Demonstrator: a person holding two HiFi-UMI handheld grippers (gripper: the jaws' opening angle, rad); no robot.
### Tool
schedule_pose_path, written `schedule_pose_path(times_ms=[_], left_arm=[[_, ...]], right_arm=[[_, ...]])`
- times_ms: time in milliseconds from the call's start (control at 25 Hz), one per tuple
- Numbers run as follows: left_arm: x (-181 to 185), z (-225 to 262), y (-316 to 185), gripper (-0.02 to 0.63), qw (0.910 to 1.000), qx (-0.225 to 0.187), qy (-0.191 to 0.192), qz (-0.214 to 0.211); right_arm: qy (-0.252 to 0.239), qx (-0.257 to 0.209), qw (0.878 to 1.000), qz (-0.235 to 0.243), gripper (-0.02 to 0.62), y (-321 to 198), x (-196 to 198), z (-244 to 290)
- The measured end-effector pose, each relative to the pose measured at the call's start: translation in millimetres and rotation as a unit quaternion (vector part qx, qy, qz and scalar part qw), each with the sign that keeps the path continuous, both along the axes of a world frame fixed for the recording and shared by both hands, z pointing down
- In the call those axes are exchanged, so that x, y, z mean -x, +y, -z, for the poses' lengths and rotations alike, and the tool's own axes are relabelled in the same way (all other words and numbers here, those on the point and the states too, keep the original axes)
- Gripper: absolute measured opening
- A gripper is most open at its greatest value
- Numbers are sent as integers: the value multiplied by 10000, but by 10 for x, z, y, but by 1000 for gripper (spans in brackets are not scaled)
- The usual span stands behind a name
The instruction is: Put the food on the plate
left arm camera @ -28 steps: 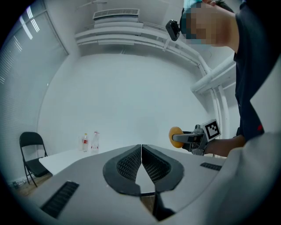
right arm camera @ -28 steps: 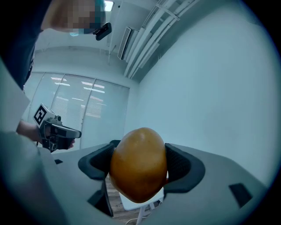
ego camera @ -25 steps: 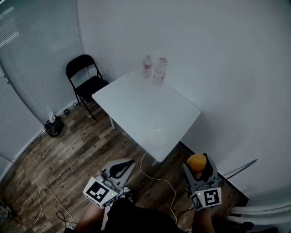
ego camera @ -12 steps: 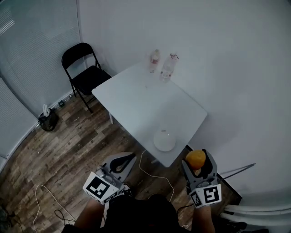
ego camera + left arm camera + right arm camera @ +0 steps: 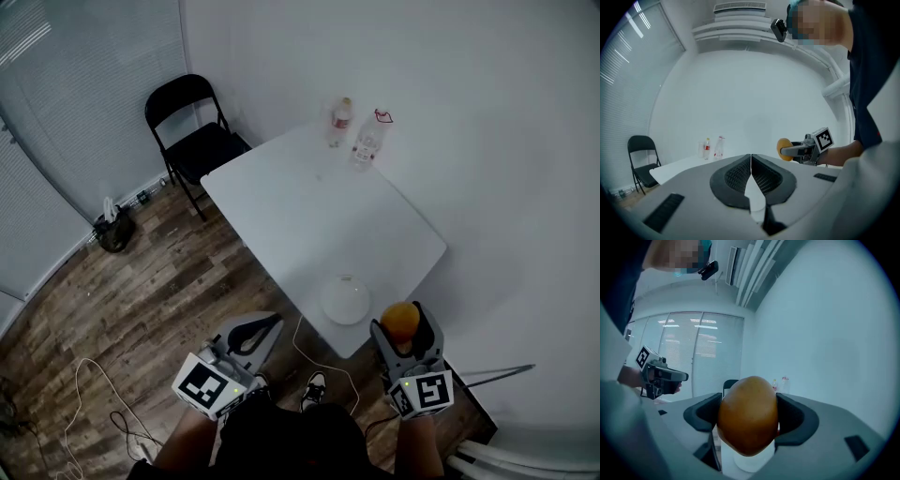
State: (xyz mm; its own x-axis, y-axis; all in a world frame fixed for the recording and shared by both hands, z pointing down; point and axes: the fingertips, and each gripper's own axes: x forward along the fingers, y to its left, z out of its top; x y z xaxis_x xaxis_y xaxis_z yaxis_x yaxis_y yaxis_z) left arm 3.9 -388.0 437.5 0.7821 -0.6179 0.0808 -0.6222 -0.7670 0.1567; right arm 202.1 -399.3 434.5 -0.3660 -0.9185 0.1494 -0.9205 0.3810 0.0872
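Observation:
An orange-brown egg-shaped food piece [image 5: 400, 322] [image 5: 748, 414] is clamped between the jaws of my right gripper [image 5: 403, 330] [image 5: 749, 418], which hovers just off the near corner of the white table [image 5: 309, 216]. A small white round plate [image 5: 346, 299] rests on the table near that corner, just left of the food. My left gripper [image 5: 253, 332] [image 5: 751, 176] is held lower left of the plate, over the floor, its jaws pressed together with nothing between them. In the left gripper view the food [image 5: 784, 149] shows at the right.
Two plastic bottles [image 5: 341, 122] [image 5: 368, 139] stand at the table's far corner against the white wall. A black folding chair [image 5: 195, 138] stands at the far left. A white cable [image 5: 323, 361] runs over the wooden floor below the table. A dark bag [image 5: 117, 232] lies by the window blinds.
The view has come closer to the table, and the plate now lies nearer my grippers. The right gripper, still holding the food, has come up to the table's near corner.

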Motion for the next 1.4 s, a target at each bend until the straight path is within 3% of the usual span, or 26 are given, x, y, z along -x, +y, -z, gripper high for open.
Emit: schedule_pose_path(times_ms=[160,320,560,760,1160,1400], left_arm=[[-203,-76,-116,24,9997,109,-99,202],[-285,-273,-154,24,9987,278,-213,383],[-210,-557,-152,24,9950,632,-363,678],[-119,-738,-103,23,9922,778,-578,777],[-16,-742,-92,23,9910,918,-561,795],[44,-820,-81,23,9904,959,-657,750]], right_arm=[[-55,366,9991,184,373,-366,-177,-328],[147,947,9948,336,372,-699,-231,-992],[805,1916,9753,744,373,-1089,-38,-2160],[1155,2479,9584,817,373,-1230,69,-2778],[1664,3105,9341,578,373,-1233,24,-3287],[1630,3160,9328,581,373,-1272,64,-3325]])
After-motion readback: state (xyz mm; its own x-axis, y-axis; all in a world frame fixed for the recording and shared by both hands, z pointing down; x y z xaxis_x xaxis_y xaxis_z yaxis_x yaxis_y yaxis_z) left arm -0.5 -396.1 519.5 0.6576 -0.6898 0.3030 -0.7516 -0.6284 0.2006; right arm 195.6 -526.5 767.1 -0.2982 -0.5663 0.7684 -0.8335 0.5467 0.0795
